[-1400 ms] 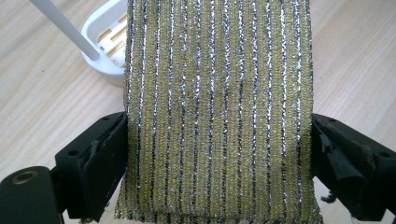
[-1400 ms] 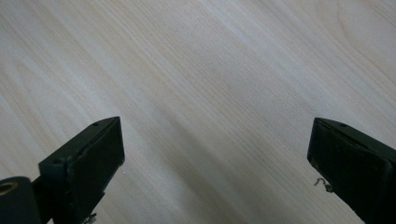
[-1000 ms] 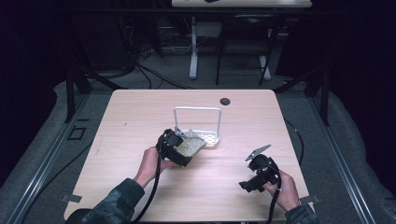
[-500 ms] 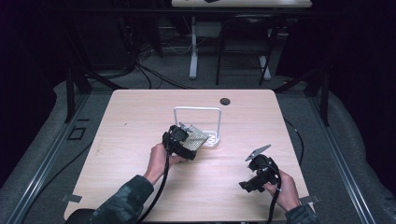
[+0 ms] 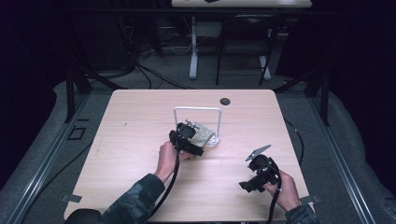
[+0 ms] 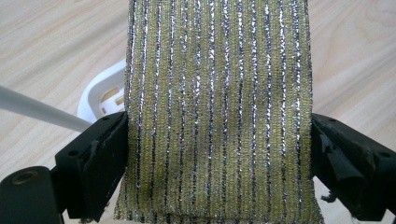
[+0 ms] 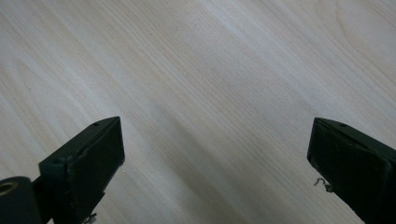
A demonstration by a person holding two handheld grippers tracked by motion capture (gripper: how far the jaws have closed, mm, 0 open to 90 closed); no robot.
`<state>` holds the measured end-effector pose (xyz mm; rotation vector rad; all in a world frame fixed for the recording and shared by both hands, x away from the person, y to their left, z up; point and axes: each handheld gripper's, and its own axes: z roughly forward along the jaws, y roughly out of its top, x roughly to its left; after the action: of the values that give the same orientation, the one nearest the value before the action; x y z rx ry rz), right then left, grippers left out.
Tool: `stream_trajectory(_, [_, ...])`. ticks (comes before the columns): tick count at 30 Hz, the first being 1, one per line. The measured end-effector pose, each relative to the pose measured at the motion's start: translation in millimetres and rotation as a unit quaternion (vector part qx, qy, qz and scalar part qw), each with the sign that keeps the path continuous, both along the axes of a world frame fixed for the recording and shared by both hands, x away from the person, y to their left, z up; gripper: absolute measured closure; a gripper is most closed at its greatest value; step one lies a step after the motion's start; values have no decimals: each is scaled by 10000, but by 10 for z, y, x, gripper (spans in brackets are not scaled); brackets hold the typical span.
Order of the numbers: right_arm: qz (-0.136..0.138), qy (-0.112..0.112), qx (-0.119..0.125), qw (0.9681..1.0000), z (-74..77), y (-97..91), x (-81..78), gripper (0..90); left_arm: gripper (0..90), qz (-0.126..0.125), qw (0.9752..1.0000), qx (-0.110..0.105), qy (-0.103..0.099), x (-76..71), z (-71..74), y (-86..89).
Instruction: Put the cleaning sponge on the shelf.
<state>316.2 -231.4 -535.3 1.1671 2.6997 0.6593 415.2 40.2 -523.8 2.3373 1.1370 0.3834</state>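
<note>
A gold cloth with silver stripes (image 6: 217, 70) spans the gap between the two black jaws of my left gripper (image 6: 217, 158), which is shut on its sides. In the high view the left gripper (image 5: 195, 140) holds the cloth (image 5: 203, 134) at mid-table, right against the foot of a white wire stand (image 5: 197, 109). The stand's white base (image 6: 103, 93) and a thin white rod (image 6: 37, 109) lie just behind the cloth. My right gripper (image 5: 247, 183) hovers near the front right of the table (image 5: 135, 121). Its jaws (image 7: 215, 158) are wide open over bare wood.
A small black round hole (image 5: 225, 101) sits near the table's far edge. A cable trails from each gripper toward the person's sleeves at the front edge. Dark floor, cables and the legs of another desk (image 5: 193, 51) lie beyond the table.
My left gripper has carried the cloth forward and to the right, up to the foot of the white stand. The right gripper has stayed where it was.
</note>
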Motion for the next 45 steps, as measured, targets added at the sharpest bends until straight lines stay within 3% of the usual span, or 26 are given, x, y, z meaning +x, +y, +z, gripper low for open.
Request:
stream_trajectory(17, [21,-14,6,10000,-4,9,-4,34,97,316,9993,113,-135,92,-51,-143])
stream_trajectory(45, [59,11,2,10000,-9,12,-5,34,89,427,9991,79,34,252,-220,-277])
